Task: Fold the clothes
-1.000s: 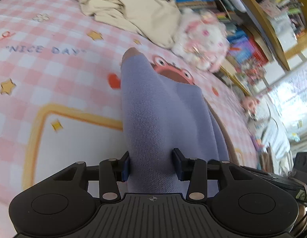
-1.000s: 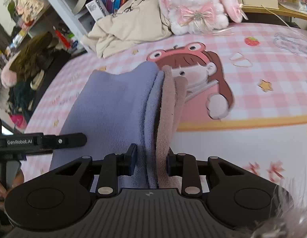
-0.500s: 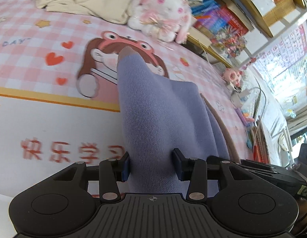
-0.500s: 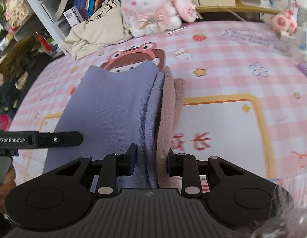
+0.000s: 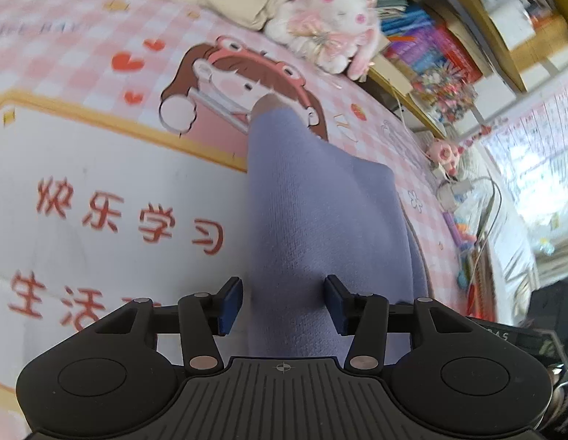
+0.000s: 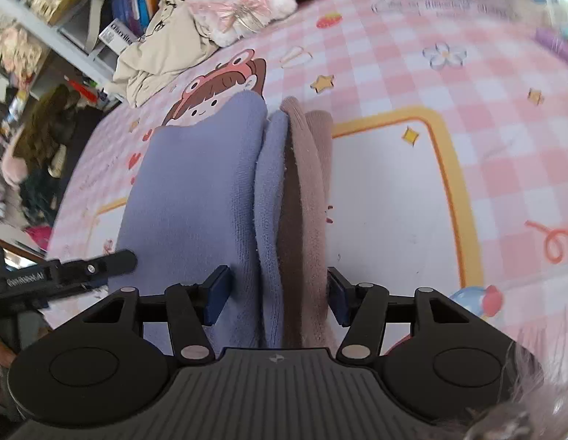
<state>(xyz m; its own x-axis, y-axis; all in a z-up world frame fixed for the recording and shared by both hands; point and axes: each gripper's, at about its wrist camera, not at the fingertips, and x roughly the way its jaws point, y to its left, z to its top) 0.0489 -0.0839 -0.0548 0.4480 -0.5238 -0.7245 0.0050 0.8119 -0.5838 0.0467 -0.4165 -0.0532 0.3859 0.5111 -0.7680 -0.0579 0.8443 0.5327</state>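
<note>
The left gripper [image 5: 284, 304], black with two blue-padded fingers [image 5: 231, 302], has its jaws opening: a gap shows between the left pad and the folded lavender-blue knitted garment [image 5: 313, 227] that runs up between them, so the cloth sits between the pads but is no longer pinched. The right gripper [image 6: 276, 293], built the same, is also opening its jaws around the other end of that one garment [image 6: 196, 198]; here four stacked folds can be counted, two lavender-blue and two dusty mauve-brown ones, the garment's brown side [image 6: 309, 190], with its left pad [image 6: 217, 293] clear of the cloth and its right pad at most brushing the brown edge. The garment lies on the pink-and-white checked printed cloth covering the table [image 6: 467, 110], over the white panel with the yellow border, its far end reaching the cartoon girl in a frog hat [image 5: 240, 80] printed there. Beyond the garment, at the cloth's far edge, sit one white-and-pink plush rabbit [image 5: 328, 18] and, just beside it, one crumpled cream fabric heap [image 6: 163, 51]. Behind the rabbit stands a wooden shelf unit [image 5: 504, 47] holding rows of upright coloured books [image 5: 423, 36]; their number cannot be counted.
</note>
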